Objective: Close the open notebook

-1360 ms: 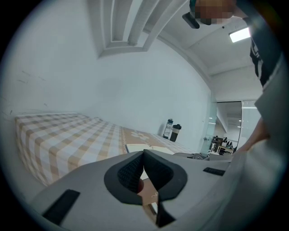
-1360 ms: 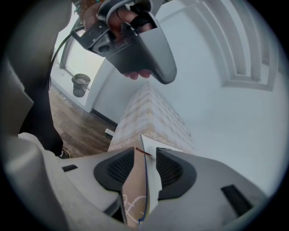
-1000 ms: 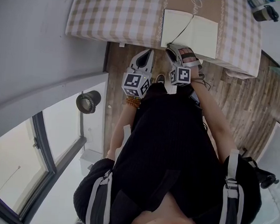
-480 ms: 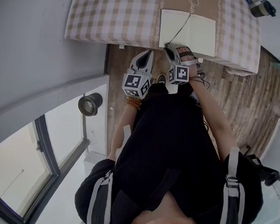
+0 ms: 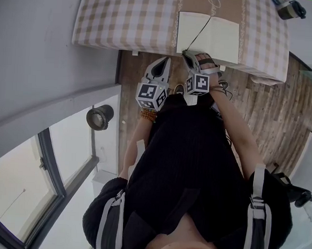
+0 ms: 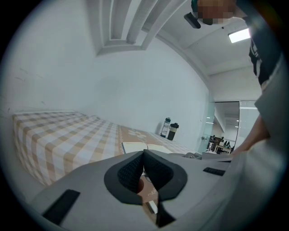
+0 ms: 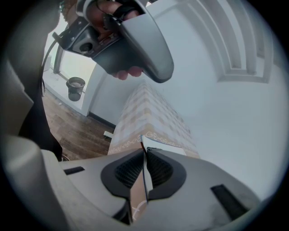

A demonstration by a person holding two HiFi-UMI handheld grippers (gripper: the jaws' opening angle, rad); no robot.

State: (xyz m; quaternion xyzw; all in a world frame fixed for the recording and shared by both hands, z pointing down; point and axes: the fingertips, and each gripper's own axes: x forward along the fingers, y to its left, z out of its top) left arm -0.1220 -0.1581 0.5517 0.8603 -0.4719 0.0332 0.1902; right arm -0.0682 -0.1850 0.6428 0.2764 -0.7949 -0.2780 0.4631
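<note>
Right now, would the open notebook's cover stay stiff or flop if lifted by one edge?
The notebook looks thin, so probably light. Its edge, pinched by the right hand-held gripper, whose jaws have just been closing, stands straight between them: likely fairly stiff. Inner pages may fan.

In the left gripper view, the near part of the notebook (image 6: 132, 146) is hidden behind the fingers (image 6: 128, 173) of the left gripper (image 6: 143, 152). Beyond the notebook in the head view, the worktop (image 5: 125, 19) is cut off by the top edge. The bottles (image 6: 166, 128) right of the notebook are too small for their print to be read.
</note>
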